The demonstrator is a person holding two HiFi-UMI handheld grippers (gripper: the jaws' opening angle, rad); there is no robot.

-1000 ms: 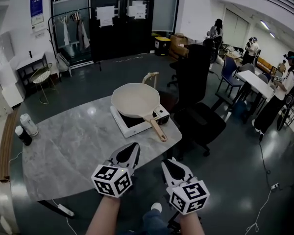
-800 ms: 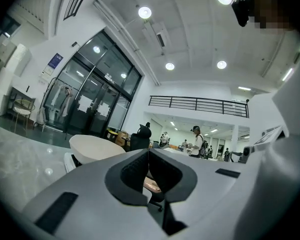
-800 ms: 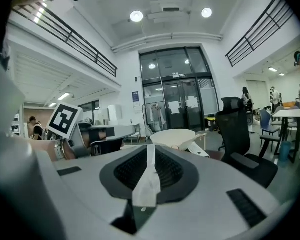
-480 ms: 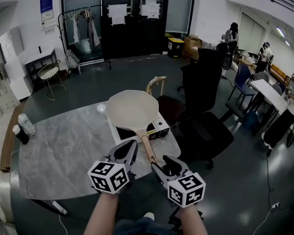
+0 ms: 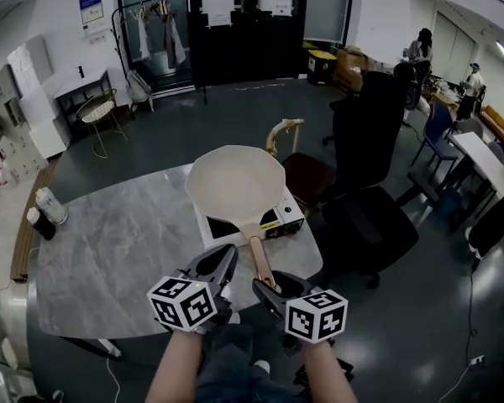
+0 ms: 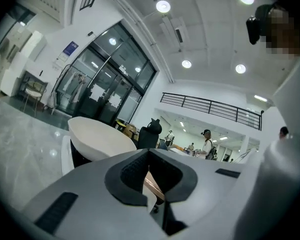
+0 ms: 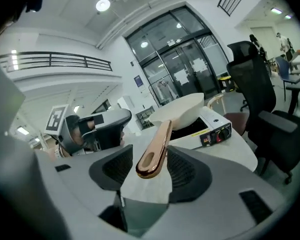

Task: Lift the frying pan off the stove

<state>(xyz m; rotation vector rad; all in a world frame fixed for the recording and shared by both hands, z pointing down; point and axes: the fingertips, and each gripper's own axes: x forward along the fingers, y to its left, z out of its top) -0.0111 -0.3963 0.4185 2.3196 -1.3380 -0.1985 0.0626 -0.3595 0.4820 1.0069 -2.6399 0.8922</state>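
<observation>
While the frying pan (image 5: 235,183) rests on the stove (image 5: 287,223), the right tongs (image 7: 151,170), shut a second ago, are being spread around its handle (image 7: 157,143) for gripping; the left tongs (image 6: 149,170) are pressed together.

Overall light: dim and cool in the head view, brighter and whiter in both gripper views
Source: round ceiling lamps (image 6: 163,6) high above the frying pan (image 5: 235,183), all indoor light
Glare: soft pale spots on the grey bench (image 5: 109,250) left of the frying pan; a warm sheen runs along its handle (image 7: 155,144)
Shadows: faint, soft-edged around the frying pan; the floor (image 5: 151,133) beyond it stays dark
Distortion: strong fisheye, straight lines behind the frying pan bow outward; black rounded corners in both gripper views
Focus: left claw (image 6: 149,153) and right claw (image 7: 150,159) look soft close to the lens; the frying pan is sharper
</observation>
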